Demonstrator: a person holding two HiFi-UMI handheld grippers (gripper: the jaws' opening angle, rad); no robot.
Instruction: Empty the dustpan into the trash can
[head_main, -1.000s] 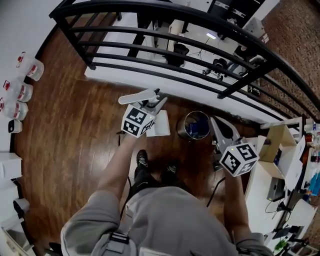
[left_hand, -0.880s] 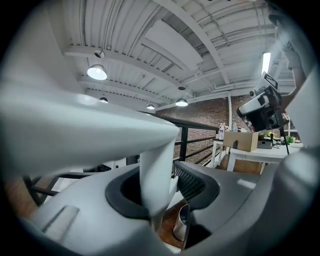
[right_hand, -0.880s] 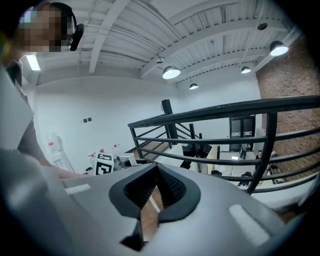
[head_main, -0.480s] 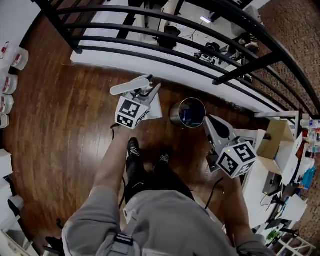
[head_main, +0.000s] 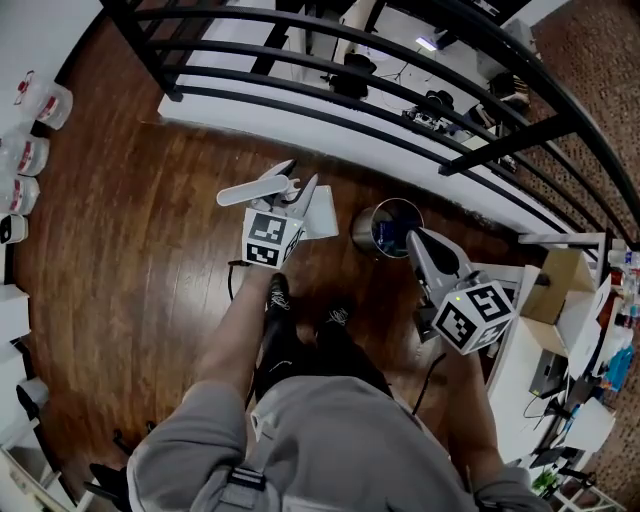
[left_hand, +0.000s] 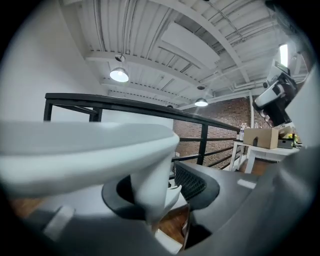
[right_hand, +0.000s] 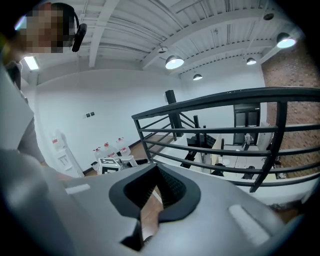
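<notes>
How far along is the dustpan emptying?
Done: the left tool grips the dustpan by its handle. In hand: the pan hangs beside the trash can, not over it. Left: tip it into the can. The right tool holds nothing.

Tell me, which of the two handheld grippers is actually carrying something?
The left gripper: its jaws are clamped on the white dustpan, gripping it at the handle. The right gripper has nothing between its jaws.
</notes>
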